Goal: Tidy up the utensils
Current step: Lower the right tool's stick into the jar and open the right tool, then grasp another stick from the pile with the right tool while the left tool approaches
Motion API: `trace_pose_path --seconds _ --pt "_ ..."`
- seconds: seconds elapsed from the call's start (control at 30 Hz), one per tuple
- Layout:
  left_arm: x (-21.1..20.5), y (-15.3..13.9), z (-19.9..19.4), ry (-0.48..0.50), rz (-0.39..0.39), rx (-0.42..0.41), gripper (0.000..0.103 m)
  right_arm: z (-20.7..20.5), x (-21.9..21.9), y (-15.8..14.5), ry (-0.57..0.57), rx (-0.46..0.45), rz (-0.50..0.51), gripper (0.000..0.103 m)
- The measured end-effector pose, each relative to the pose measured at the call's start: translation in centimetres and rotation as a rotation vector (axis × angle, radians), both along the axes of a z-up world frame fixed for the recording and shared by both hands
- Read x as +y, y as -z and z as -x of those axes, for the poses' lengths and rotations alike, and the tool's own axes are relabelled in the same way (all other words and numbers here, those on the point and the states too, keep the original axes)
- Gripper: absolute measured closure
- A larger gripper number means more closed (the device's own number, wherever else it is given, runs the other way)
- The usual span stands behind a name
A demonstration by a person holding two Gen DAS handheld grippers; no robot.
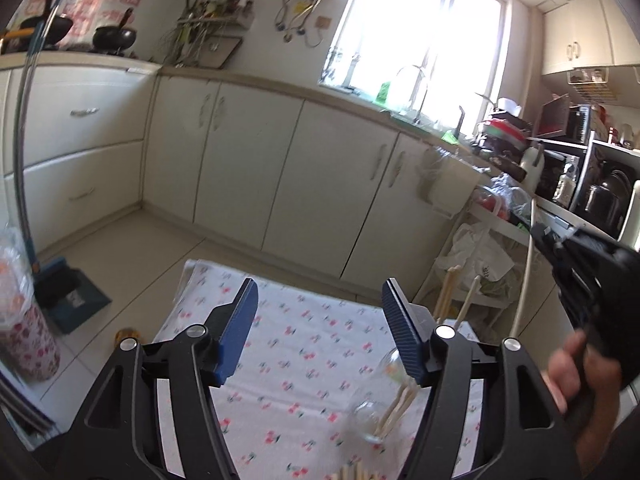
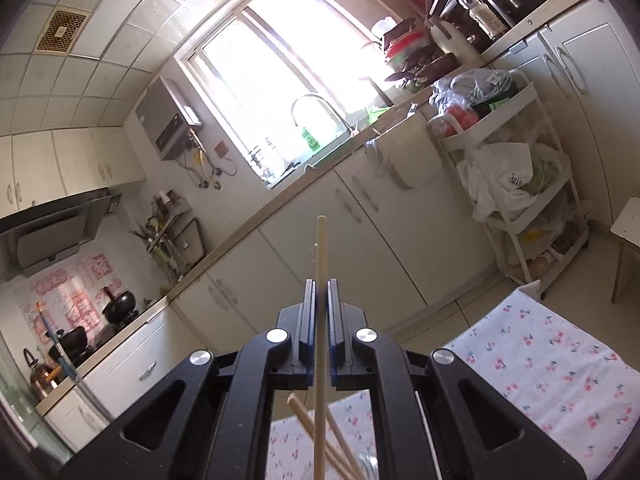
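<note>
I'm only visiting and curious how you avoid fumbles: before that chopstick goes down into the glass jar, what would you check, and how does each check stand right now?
1. Right gripper shut on the chopstick: ok, it sits between the closed fingers.
2. Glass jar upright on the cherry-print cloth: ok.
3. Room left in the jar: ok, it holds only a few chopsticks.
4. Left gripper free: ok, open and empty.
5. Left gripper steadying the jar: not ok, the jar is not between its fingers.
6. Chopstick tip lined up over the jar mouth: cannot tell.
</note>
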State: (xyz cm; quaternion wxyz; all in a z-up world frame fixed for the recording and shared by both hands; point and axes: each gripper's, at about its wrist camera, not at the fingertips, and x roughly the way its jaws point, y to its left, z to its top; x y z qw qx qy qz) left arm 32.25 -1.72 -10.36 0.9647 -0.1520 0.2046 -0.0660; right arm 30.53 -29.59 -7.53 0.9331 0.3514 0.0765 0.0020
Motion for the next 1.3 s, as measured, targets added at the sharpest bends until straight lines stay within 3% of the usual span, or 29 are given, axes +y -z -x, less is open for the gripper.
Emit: trace_pose_path --seconds 0.4,0.77,0.87,1.07,1.3 --pt "2.0 2.5 0.3 -0.025 0.012 0.081 0.035 -2.7 2.1 3.3 0.019 0.06 0.125 0.097" --pt "1.4 2.8 0.9 -0.011 -0.023 0.148 0.028 2.2 4.4 5.4 -0.143 0.166 0.252 0.096" --pt "1.2 3.0 1.5 -0.004 -0.041 0.174 0.026 4.8 4.2 5.8 -0.191 0.227 0.25 0.096" --pt "1.2 4.6 2.8 0.011 -0.079 0.274 0.024 9.1 6.2 9.8 -0.408 0.483 0.228 0.096" --pt "0.5 7.4 4.8 0.047 -0.154 0.394 0.024 10.3 9.9 12.8 -0.515 0.614 0.272 0.096"
